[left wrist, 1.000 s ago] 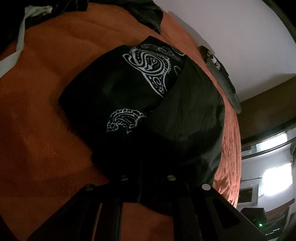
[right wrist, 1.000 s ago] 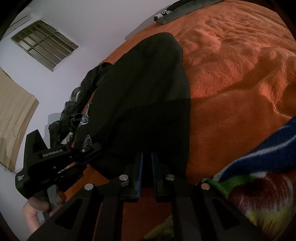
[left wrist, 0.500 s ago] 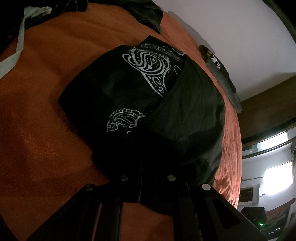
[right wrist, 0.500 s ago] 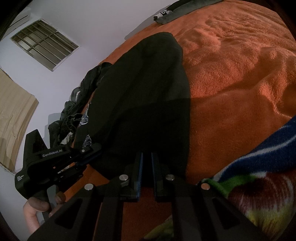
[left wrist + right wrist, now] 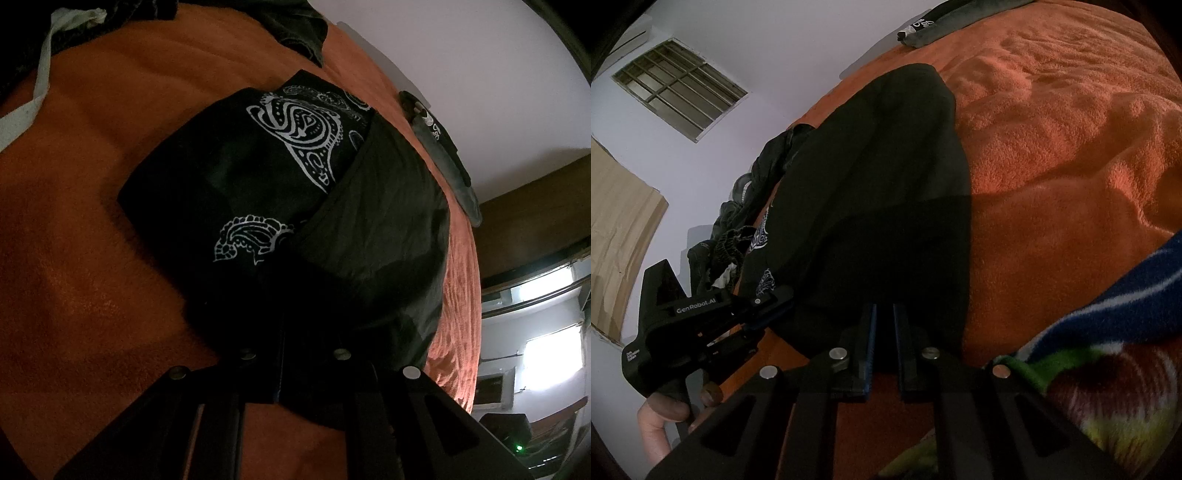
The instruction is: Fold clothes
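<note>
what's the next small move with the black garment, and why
Probably carry the pinched near edge forward over the black garment toward its far end. Both tools, left and right, look shut on that edge, and the cloth lies flat on the orange blanket.

An orange fleece bedspread (image 5: 1071, 155) carries the black paisley-print garment (image 5: 280, 177) at its middle. Beyond the garment, a heap of dark clothes (image 5: 738, 221) and a grey folded garment (image 5: 945, 22) lie along the wall edge.
</note>
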